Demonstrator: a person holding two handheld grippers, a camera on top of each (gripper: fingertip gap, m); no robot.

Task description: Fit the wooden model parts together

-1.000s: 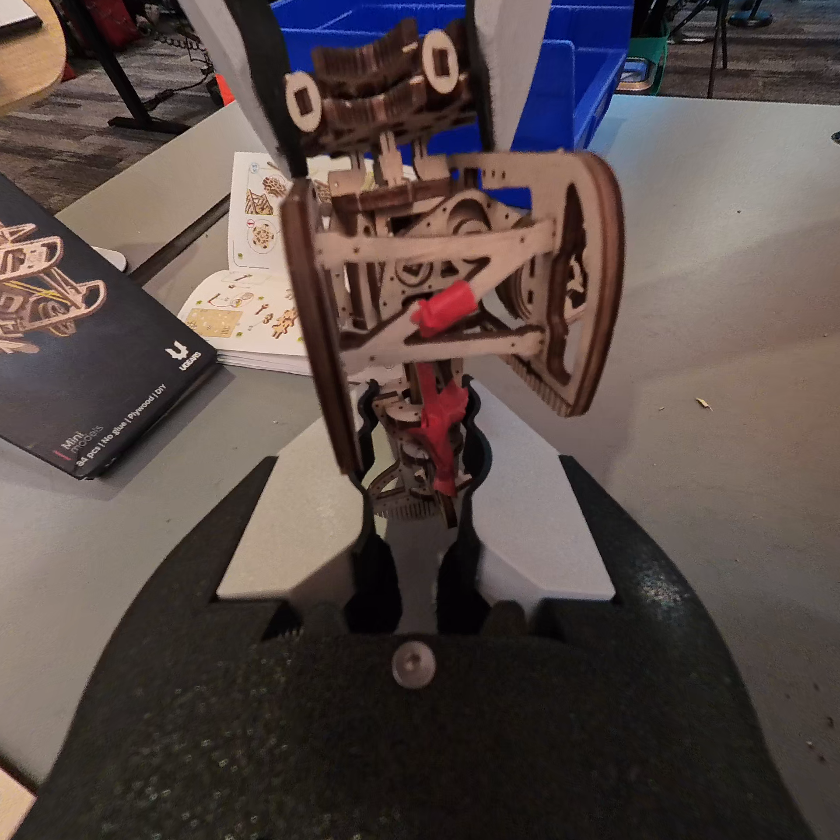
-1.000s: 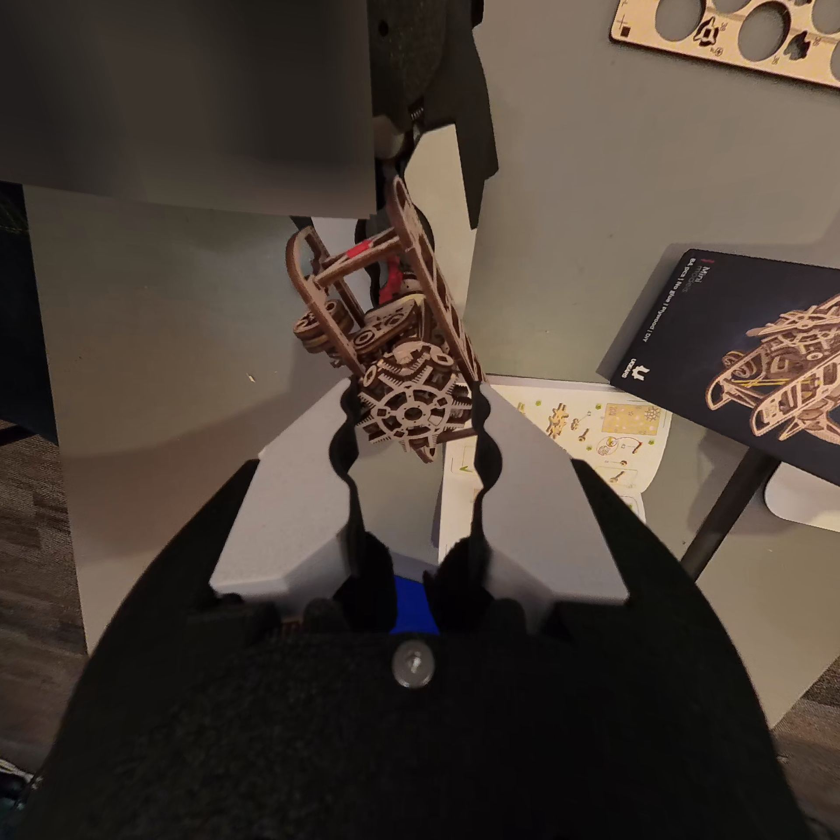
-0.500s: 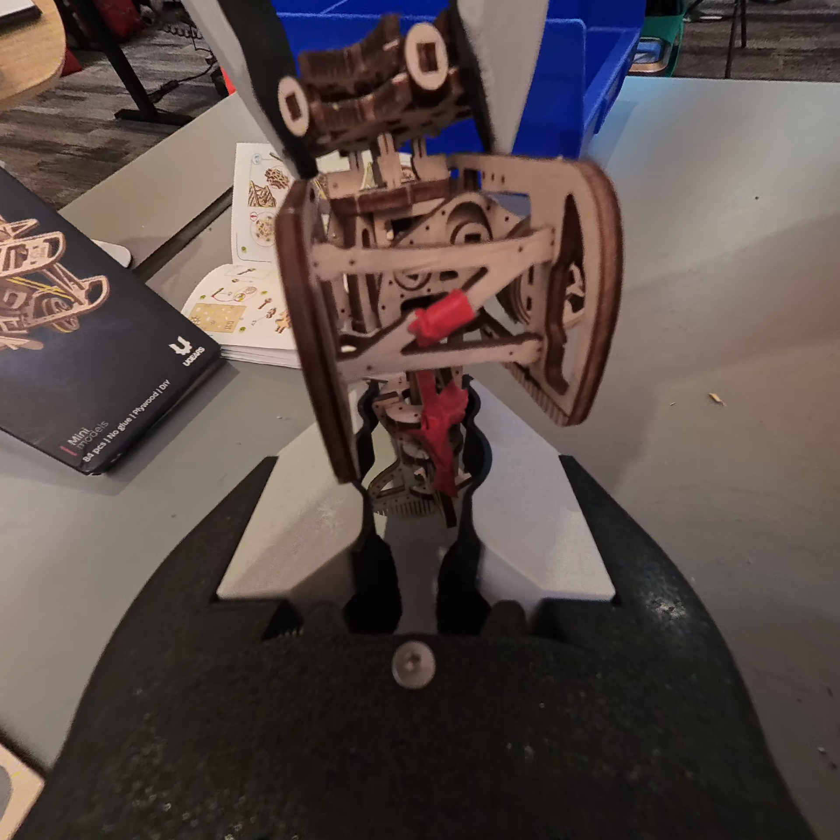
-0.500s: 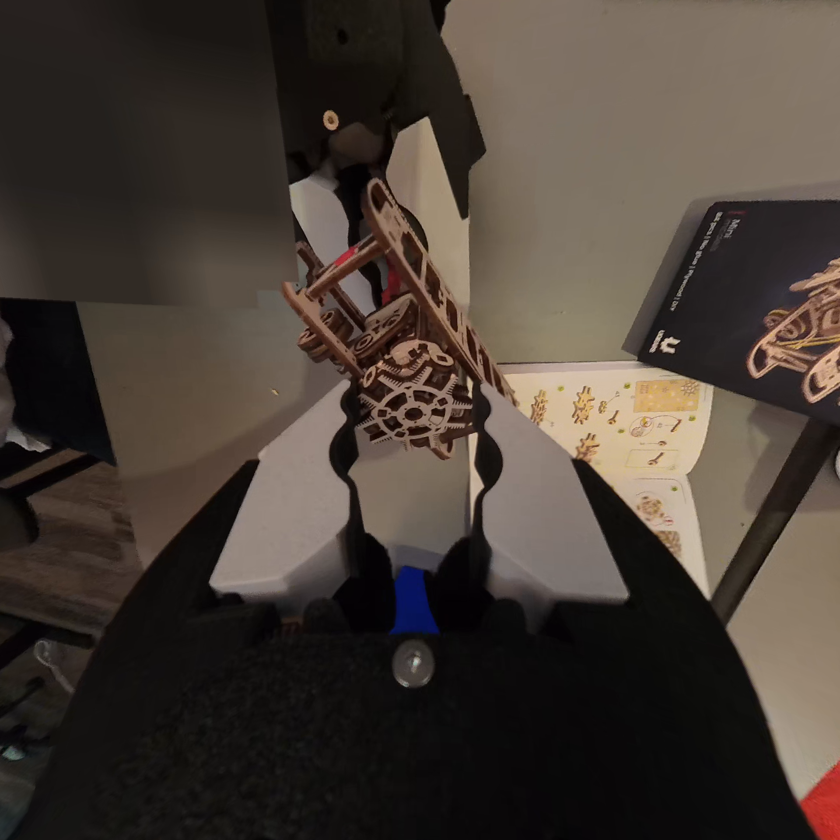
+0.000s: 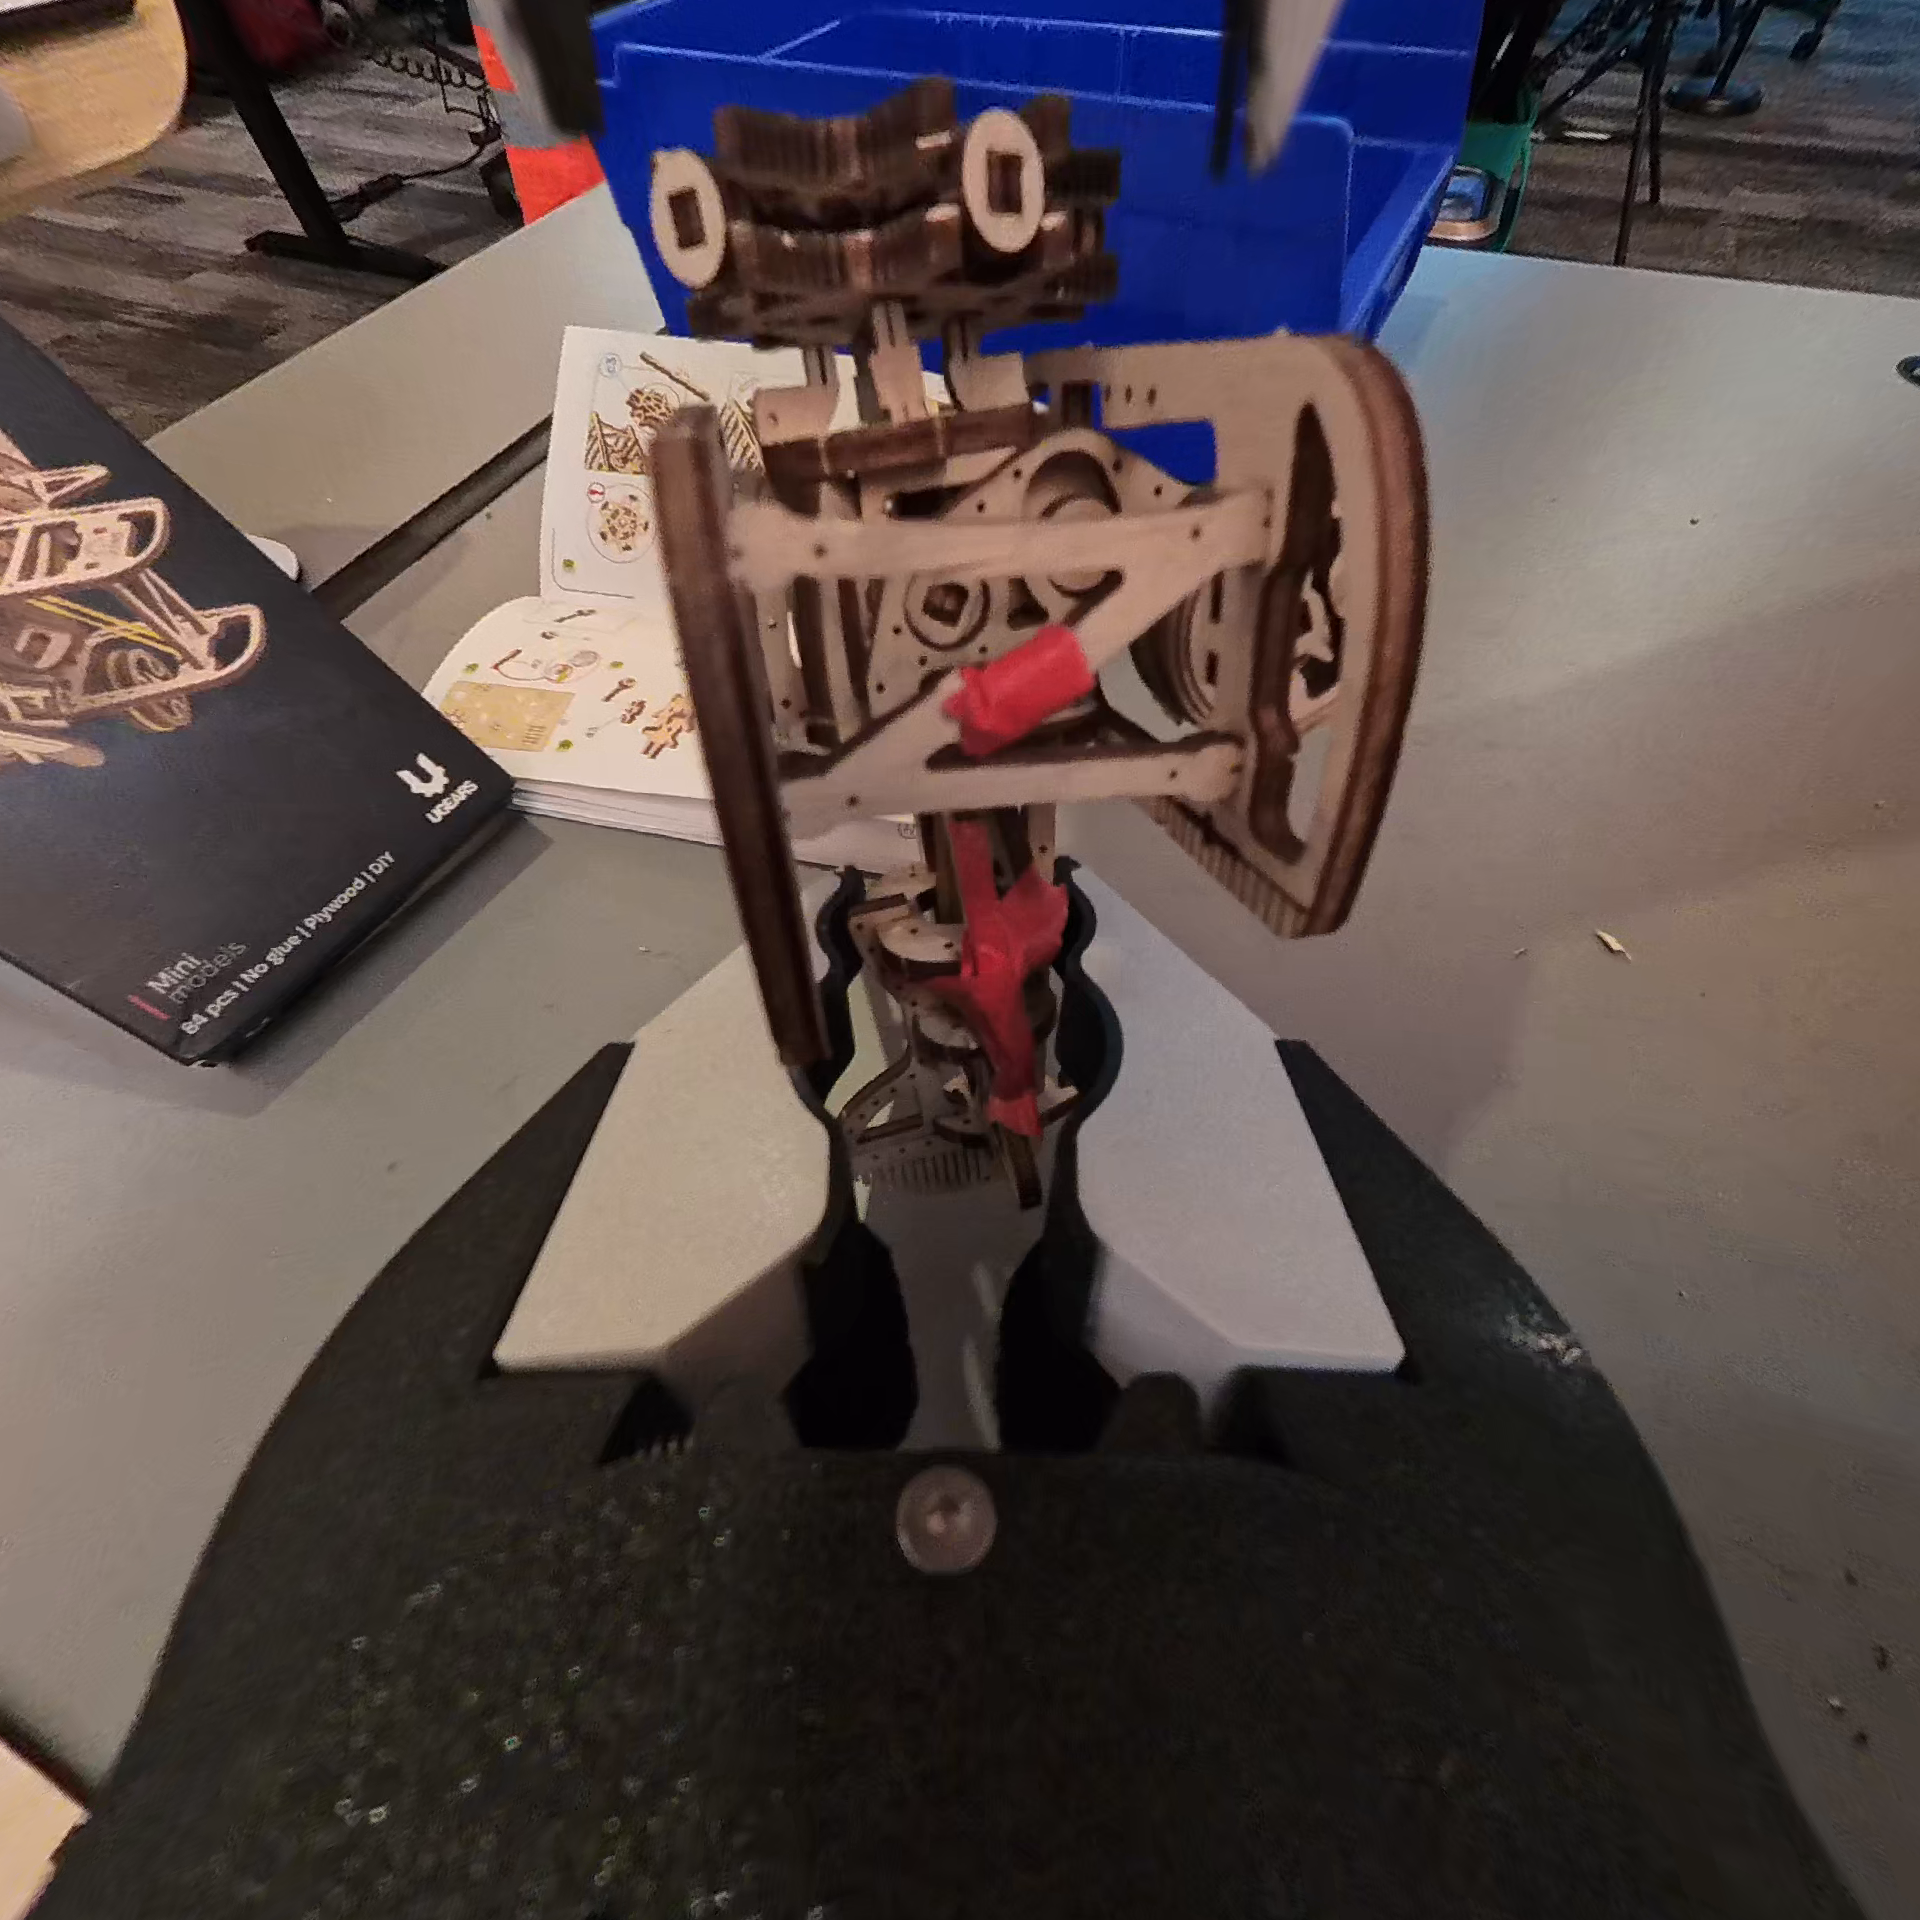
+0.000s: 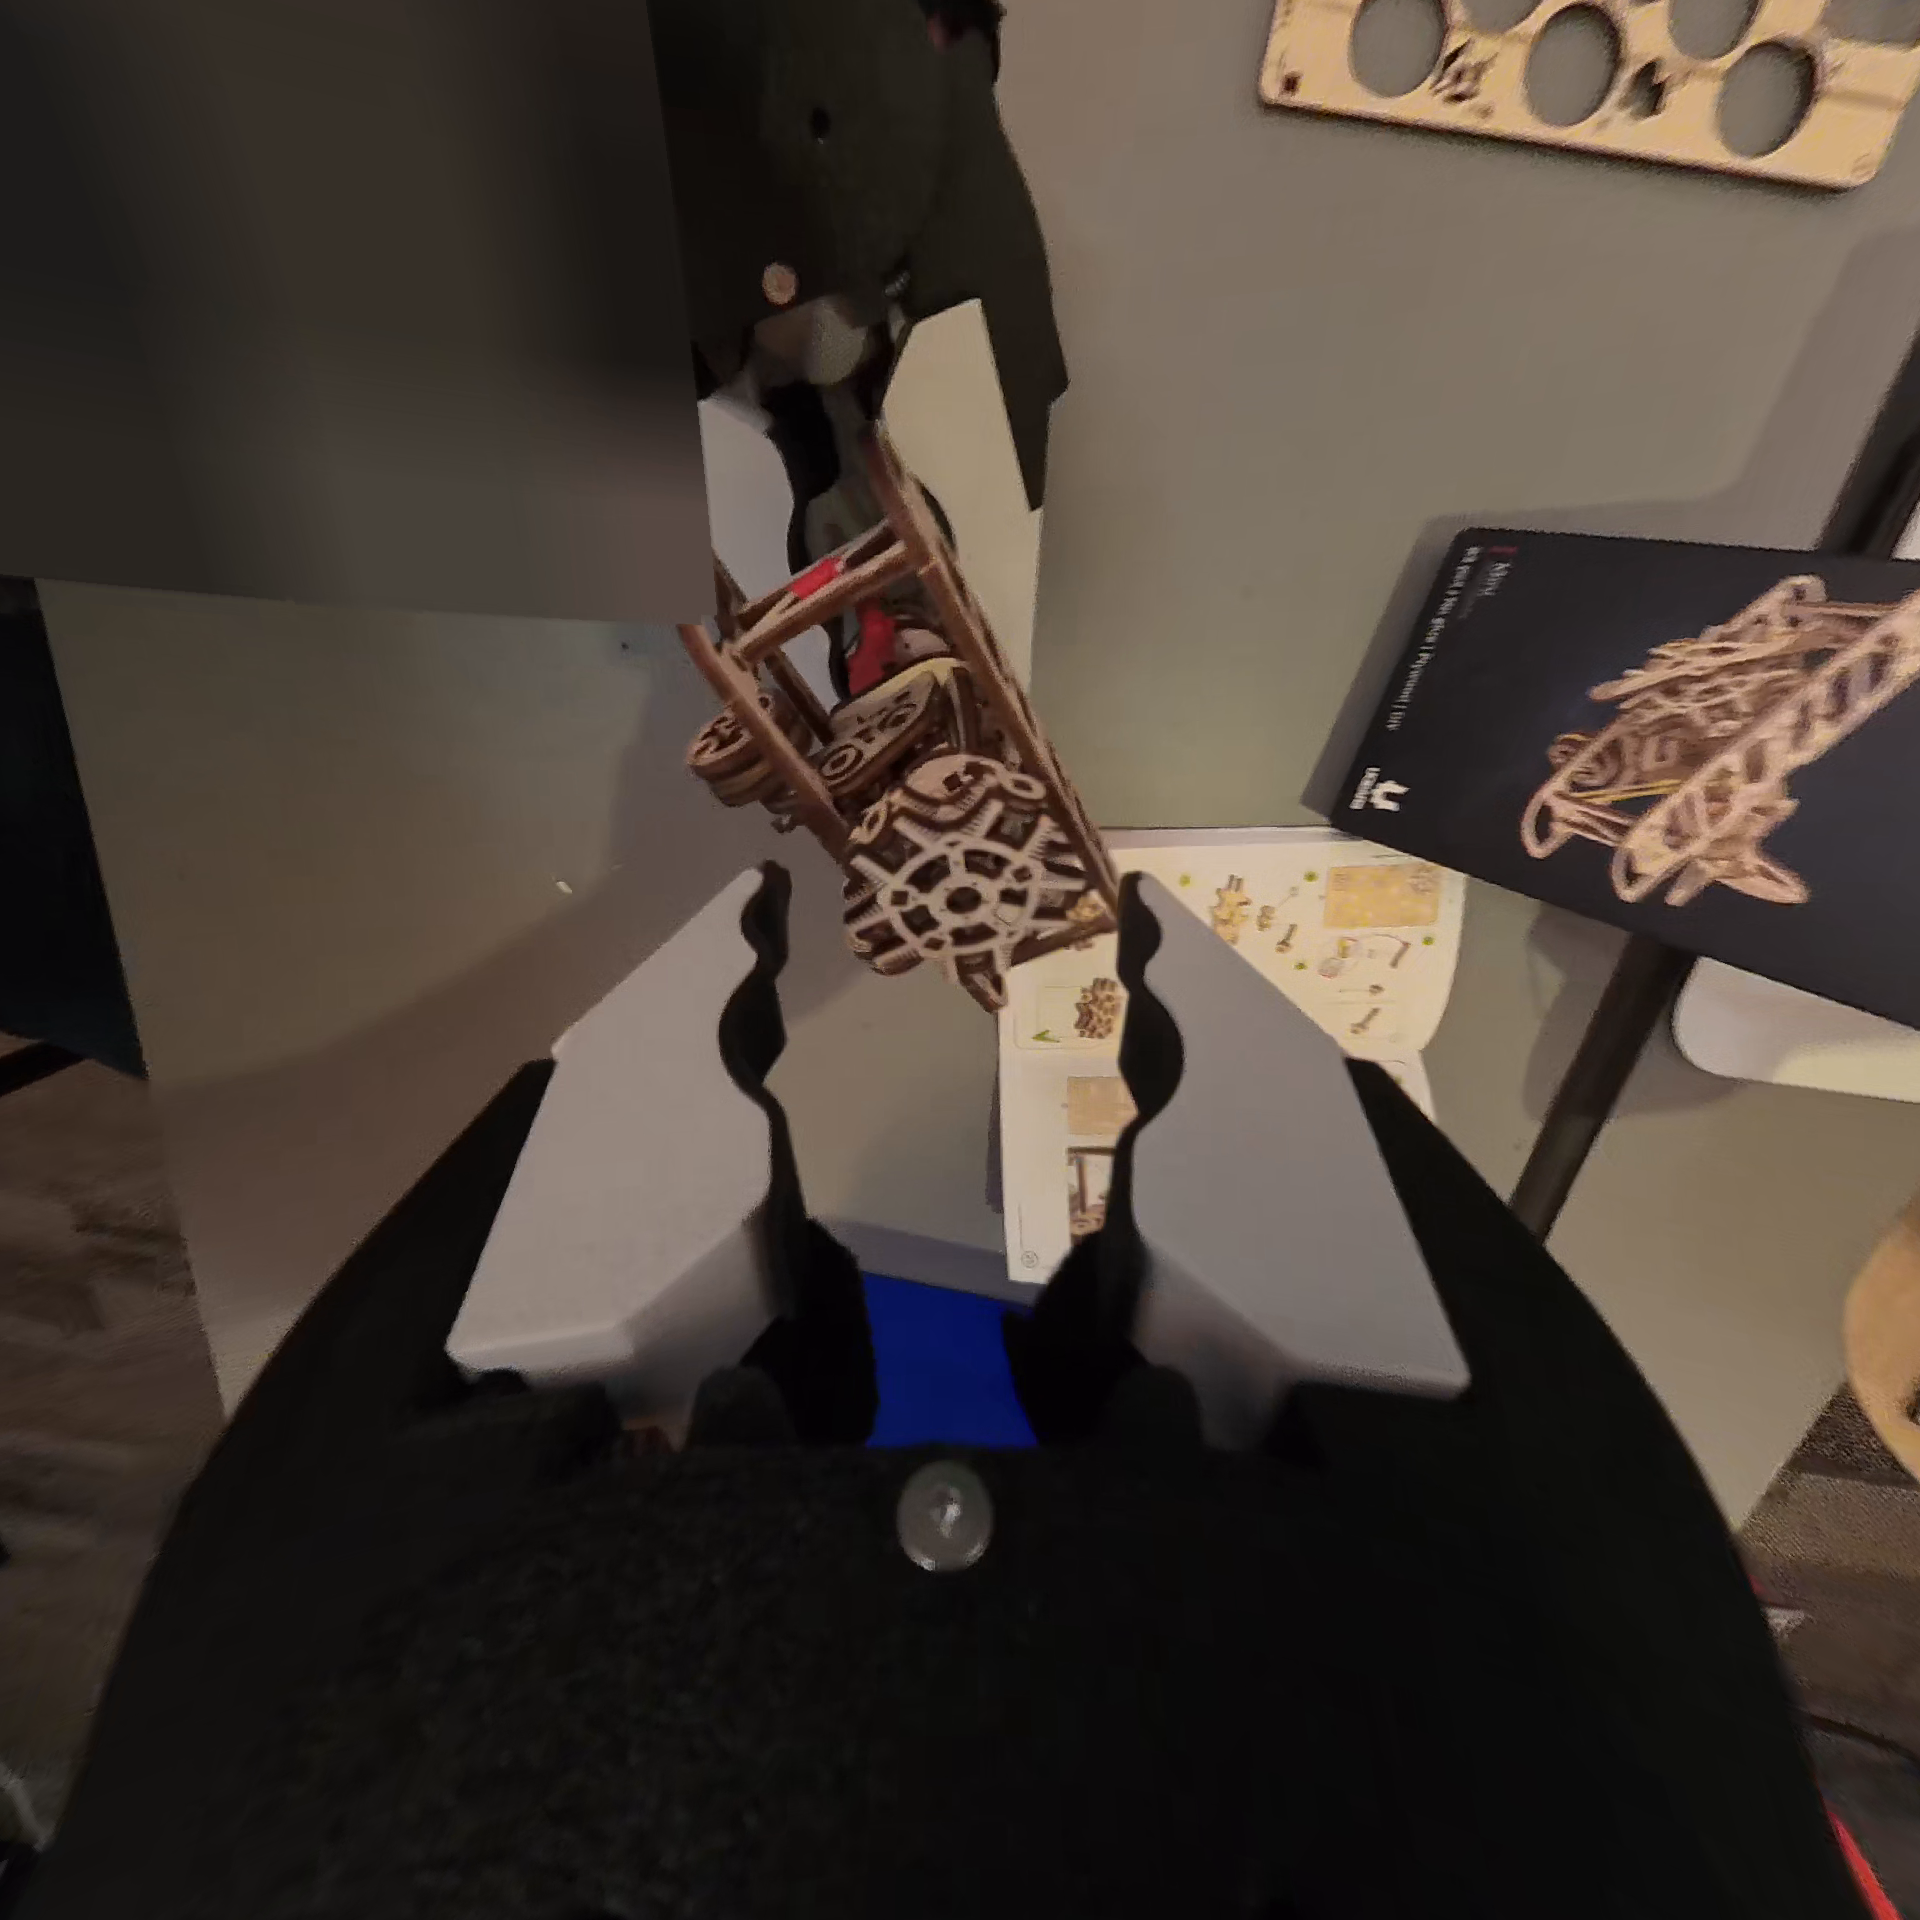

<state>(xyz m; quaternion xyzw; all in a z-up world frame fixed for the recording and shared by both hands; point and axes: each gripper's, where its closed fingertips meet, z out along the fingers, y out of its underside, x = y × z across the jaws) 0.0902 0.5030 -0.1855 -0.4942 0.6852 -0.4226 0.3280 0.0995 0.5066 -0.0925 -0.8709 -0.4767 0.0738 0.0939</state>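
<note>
The wooden model [image 5: 997, 582] is a small plywood frame with two side plates, cross struts and red rubber bands. My left gripper [image 5: 951, 935] is shut on its narrow lower end and holds it upright above the table. A dark gear block [image 5: 883, 218] tops the model. My right gripper [image 6: 951, 904] is open, its jaws standing wide on either side of that gear block [image 6: 956, 894] without gripping it. Its fingers [image 5: 1278, 73] show spread apart at the top of the left wrist view. The left gripper [image 6: 831, 416] shows above the model in the right wrist view.
A black box [image 5: 208, 727] and an open instruction booklet [image 5: 582, 665] lie on the grey table [image 5: 1662, 727] to the left. A blue bin [image 5: 1143, 104] stands behind. A plywood sheet with round cut-outs [image 6: 1662, 94] lies farther off. One gripper's finger ends stand about 10 cm off the other's.
My right gripper was shut on the gear block; it has opened, let go and drawn back a little. The left gripper still holds the model in about the same place.
</note>
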